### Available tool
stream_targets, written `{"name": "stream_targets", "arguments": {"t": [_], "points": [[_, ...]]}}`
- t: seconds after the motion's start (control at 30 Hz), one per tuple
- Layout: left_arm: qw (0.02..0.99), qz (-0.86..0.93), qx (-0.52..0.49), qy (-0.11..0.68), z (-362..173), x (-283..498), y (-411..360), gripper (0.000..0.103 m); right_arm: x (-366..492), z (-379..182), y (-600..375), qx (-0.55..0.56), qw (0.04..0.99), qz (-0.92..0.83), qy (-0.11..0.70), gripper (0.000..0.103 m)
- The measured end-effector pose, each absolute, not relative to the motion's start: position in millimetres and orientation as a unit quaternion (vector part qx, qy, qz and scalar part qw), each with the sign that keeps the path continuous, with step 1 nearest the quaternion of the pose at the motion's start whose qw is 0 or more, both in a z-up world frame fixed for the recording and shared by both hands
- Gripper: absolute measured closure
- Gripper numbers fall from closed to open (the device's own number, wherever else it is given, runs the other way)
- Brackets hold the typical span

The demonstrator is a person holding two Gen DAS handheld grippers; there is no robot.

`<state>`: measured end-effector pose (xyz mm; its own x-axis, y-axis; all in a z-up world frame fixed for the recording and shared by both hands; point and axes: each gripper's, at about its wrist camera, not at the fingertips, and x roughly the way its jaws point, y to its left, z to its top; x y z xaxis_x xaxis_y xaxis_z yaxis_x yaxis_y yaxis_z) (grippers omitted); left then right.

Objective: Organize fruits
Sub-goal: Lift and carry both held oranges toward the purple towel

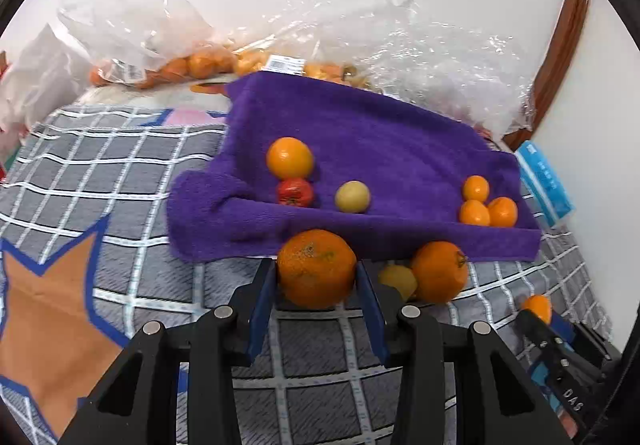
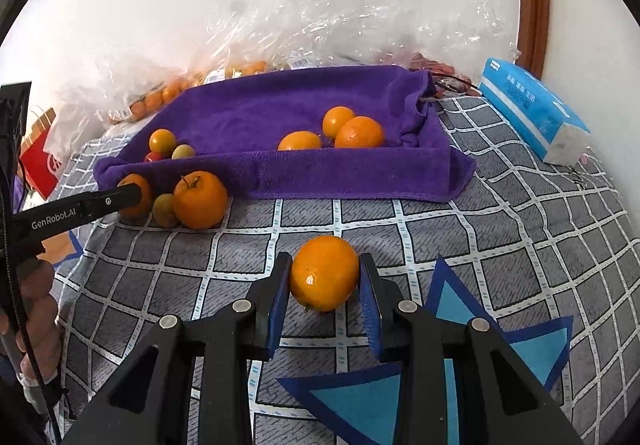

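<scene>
Slippage threatened both grips: the left gripper [image 1: 316, 273] clasped a large round orange [image 1: 317, 268] near the purple towel [image 1: 360, 133], while the right gripper [image 2: 325, 277] clenched a smaller glossy orange [image 2: 324, 273] over the checked bedspread [image 2: 500, 205], where dropped fruit could roll.

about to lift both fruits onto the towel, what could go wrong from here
1. The left gripper flanks a large orange beside a yellowish fruit and another orange; lifting may set those rolling.
2. The right gripper pinches a round orange near its fingertips; it could slip out.
3. The purple towel has a raised front fold; a low carry could snag it and disturb the fruit there.
</scene>
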<state>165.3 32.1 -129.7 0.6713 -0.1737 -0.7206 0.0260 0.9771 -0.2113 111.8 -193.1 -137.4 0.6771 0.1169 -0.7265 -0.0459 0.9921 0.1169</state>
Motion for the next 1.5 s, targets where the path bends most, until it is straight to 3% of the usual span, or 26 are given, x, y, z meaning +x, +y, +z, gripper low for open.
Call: {"name": "stream_targets", "arguments": {"t": [1.5], "points": [[0.928,-0.069,-0.105,0.352,-103.5,144.0,39.0,0.064,102.7,-118.9,-197.7,0.055,0.929,0.013,0.366,0.07]]}}
